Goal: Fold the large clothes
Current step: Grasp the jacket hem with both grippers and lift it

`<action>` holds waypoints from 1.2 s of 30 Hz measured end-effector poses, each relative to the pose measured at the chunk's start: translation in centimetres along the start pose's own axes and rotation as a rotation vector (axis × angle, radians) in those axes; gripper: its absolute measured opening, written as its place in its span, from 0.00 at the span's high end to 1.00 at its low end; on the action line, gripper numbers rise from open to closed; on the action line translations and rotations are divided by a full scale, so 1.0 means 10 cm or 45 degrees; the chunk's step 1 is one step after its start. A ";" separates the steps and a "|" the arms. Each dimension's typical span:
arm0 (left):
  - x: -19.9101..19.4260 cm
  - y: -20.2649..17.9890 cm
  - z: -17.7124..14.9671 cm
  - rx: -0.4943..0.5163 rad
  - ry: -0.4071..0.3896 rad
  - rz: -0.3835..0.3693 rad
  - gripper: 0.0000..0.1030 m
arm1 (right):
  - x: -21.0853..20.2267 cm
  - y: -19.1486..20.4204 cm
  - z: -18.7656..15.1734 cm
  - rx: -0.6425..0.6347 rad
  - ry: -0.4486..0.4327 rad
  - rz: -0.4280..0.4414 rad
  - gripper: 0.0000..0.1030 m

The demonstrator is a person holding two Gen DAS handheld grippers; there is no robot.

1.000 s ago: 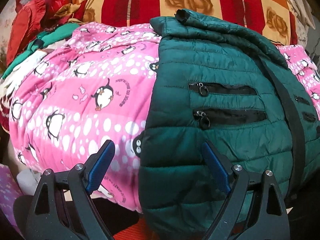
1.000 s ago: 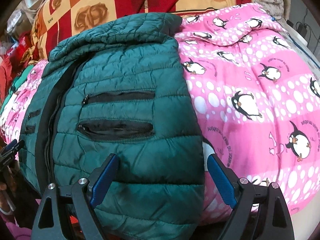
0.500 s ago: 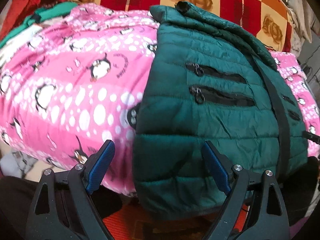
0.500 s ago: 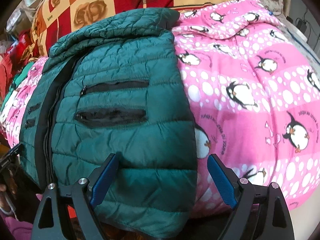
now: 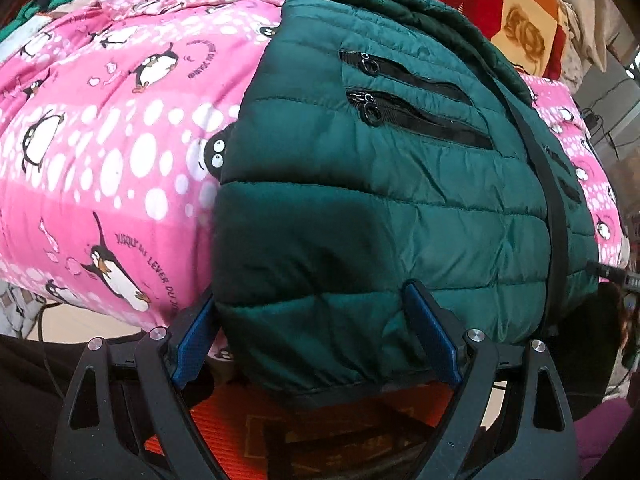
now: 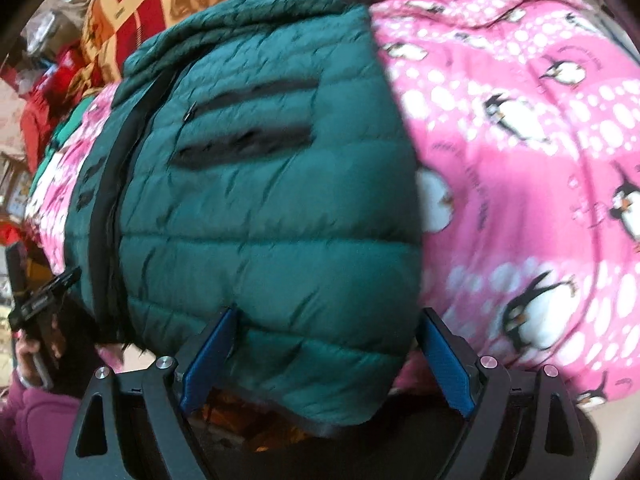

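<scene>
Straddling the hem at its two lower corners, the left tool [image 5: 316,336] and the right tool [image 6: 326,358] each stand spread wide around the bottom edge of the green quilted jacket [image 5: 380,200], with nothing yet clamped between the blue pads [image 5: 430,338]. The jacket lies front up on a pink penguin-print blanket [image 5: 112,152] covering the bed, its hem hanging slightly over the near edge above an orange mat [image 5: 224,416]. Both zip pockets [image 5: 416,108] face upward, and the black front zipper strip [image 5: 554,208] runs lengthwise near one side. A red and yellow rose-patterned cover [image 6: 168,4] lies beyond the collar. The symmetric placement, one tool per corner, suggests that the step in hand is seizing the hem so it can be carried toward the collar in an even fold. The padded fabric is thick and slippery-looking, so a deep bite seems advisable. The right wrist view is blurred.
</scene>
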State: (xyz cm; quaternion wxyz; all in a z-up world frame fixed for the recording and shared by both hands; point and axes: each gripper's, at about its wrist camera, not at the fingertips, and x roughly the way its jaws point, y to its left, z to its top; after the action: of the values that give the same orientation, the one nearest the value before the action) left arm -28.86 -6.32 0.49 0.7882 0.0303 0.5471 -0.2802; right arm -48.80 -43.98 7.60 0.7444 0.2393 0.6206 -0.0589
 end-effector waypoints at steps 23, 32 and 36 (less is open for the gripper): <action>-1.13 -0.35 1.13 0.083 -0.460 -0.073 0.89 | -0.98 0.36 0.92 -0.129 -0.531 0.195 0.85; -1.06 -0.38 2.04 0.013 -0.590 -0.010 0.89 | -1.01 0.36 1.87 -0.094 -0.705 0.096 0.85; -0.90 -0.43 2.44 0.003 -0.609 0.052 0.89 | -0.93 0.38 2.32 -0.079 -0.741 0.048 0.85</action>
State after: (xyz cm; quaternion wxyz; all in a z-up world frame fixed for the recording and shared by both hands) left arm -12.43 -14.91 19.23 0.9008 -0.0249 0.3439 -0.2639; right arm -28.58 -52.56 20.17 0.8991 0.2009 0.3779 -0.0923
